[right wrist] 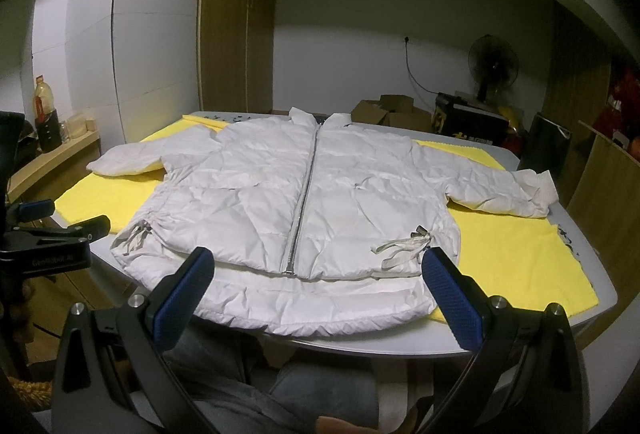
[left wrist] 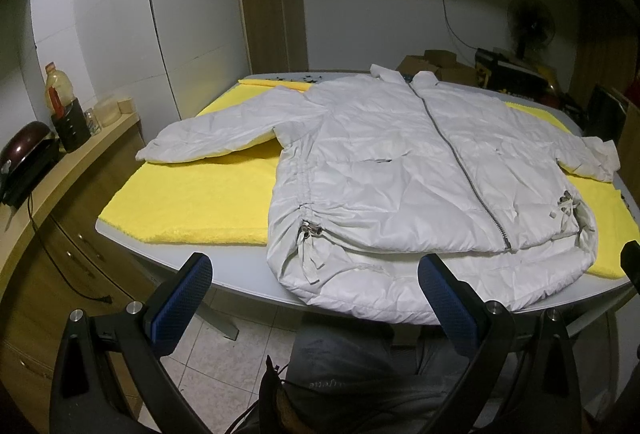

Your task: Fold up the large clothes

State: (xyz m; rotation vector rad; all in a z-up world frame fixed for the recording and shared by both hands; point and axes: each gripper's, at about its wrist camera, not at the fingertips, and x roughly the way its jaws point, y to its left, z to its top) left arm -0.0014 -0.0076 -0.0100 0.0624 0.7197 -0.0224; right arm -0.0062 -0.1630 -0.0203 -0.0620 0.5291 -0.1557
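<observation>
White quilted fabric marks the task's thing: a padded jacket (right wrist: 296,194) laid front up and zipped shut on a yellow towel (right wrist: 516,254), which is spread over a grey table (right wrist: 400,344). The collar is turned to the far edge, and the hem overhangs the near edge slightly. Both sleeves are spread outward: the left sleeve (left wrist: 208,138) lies on the towel toward the wooden counter (left wrist: 60,174), and the right sleeve (right wrist: 500,190) reaches toward the far right corner. Drawstring ties (right wrist: 400,248) are seen at both side seams near the hem.

No fold is seen in the garment, so the task is judged to be at its start, with the jacket flattened and the first fold not yet made.

The left gripper (left wrist: 316,298) is held before the near edge, below the hem; its blue-padded fingers are spread wide and nothing is gripped. The right gripper (right wrist: 316,290) is held likewise in front of the hem, wide open and empty, apart from the cloth.

For the next move, a sleeve cuff or a side seam would probably need to be pinched and carried across the zip (right wrist: 304,190) toward the centre. Thick, slippery padding is expected to spring back, so a deep bite is advised.
</observation>
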